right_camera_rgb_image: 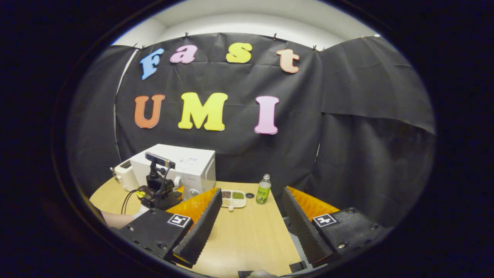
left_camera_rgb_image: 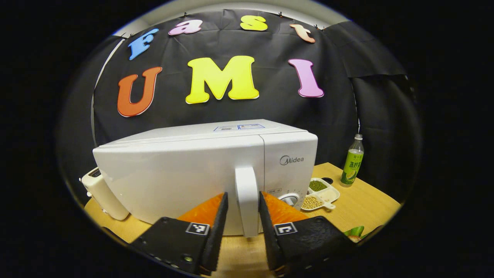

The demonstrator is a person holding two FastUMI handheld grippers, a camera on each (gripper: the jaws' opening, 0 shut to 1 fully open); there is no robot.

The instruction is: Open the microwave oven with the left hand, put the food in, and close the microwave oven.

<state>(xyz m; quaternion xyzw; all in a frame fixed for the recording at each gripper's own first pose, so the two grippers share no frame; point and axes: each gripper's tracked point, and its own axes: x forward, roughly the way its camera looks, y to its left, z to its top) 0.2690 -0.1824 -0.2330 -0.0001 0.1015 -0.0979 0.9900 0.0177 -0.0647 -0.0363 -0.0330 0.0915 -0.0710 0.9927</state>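
The white microwave (left_camera_rgb_image: 173, 173) stands on the wooden table with its door shut. Its upright white handle (left_camera_rgb_image: 247, 181) sits between the fingers of my left gripper (left_camera_rgb_image: 243, 197), which is open; the right finger is at the handle's edge and a narrow gap shows on the left side. A white divided dish of beans (left_camera_rgb_image: 320, 195) lies to the right of the microwave. In the right gripper view, my right gripper (right_camera_rgb_image: 251, 226) hangs open over the table, holding nothing. Farther off there are the microwave (right_camera_rgb_image: 189, 164), the left gripper (right_camera_rgb_image: 158, 191) at its front, and the dish (right_camera_rgb_image: 232, 197).
A green drink bottle (left_camera_rgb_image: 352, 162) stands at the back right of the table (left_camera_rgb_image: 366, 204), also seen as the bottle (right_camera_rgb_image: 263, 190) beside the dish. A white toaster (left_camera_rgb_image: 102, 195) sits left of the microwave. Something green (left_camera_rgb_image: 357, 231) lies at the table's near right edge. A person's forearm (right_camera_rgb_image: 119, 219) reaches in.
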